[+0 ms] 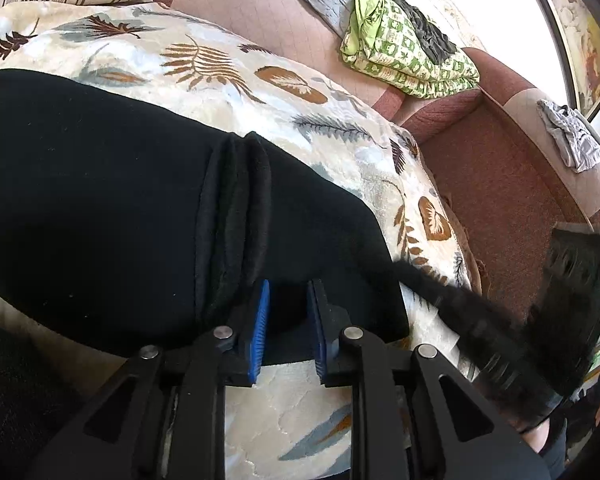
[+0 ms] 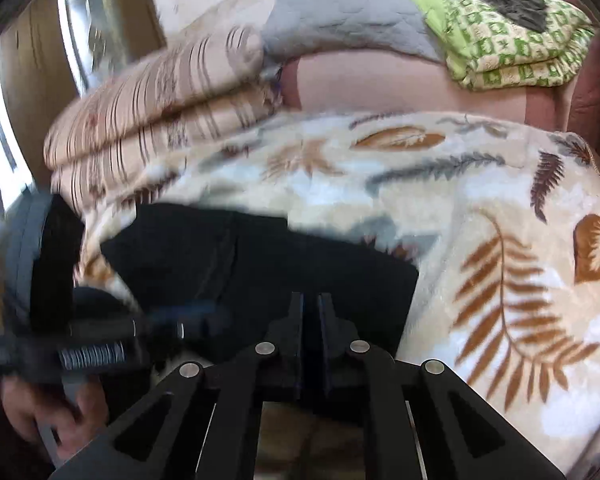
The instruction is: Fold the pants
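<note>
Pants: the black soft-knit pants (image 1: 112, 208) lie on the cream leaf-print plush blanket (image 1: 220, 76), already doubled into a thick pad; stacked hem edges (image 1: 240, 216) run across the top layer in the left wrist view.
Position: the pants sit at the near edge of the blanket, with bare blanket to the far side and the right.
Left gripper: the left gripper (image 1: 288, 316) has its blue-padded fingers (image 1: 260, 320) spread, straddling the near edge of the cloth just right of the stacked hems; nothing is pinched between them.
Right gripper: the right gripper (image 2: 310, 320) has its fingers pressed nearly together over the near edge of the pants (image 2: 260, 264); whether cloth is caught in the narrow gap I cannot tell, as black fingers merge with black fabric.
Handling: the cloth looks light, limp and slightly fuzzy, so it should grip well but sag and slide layer over layer when lifted.
Where to hold: probably best at the thick seamed hems or the folded edge, catching every layer at once, one gripper toward each corner.
Risk: a shallow pinch would likely lift only the top layer and open the fold.
Surroundings: a striped beige pillow (image 2: 148, 120) lies far left, a green patterned folded quilt (image 1: 404, 48) far right.
</note>
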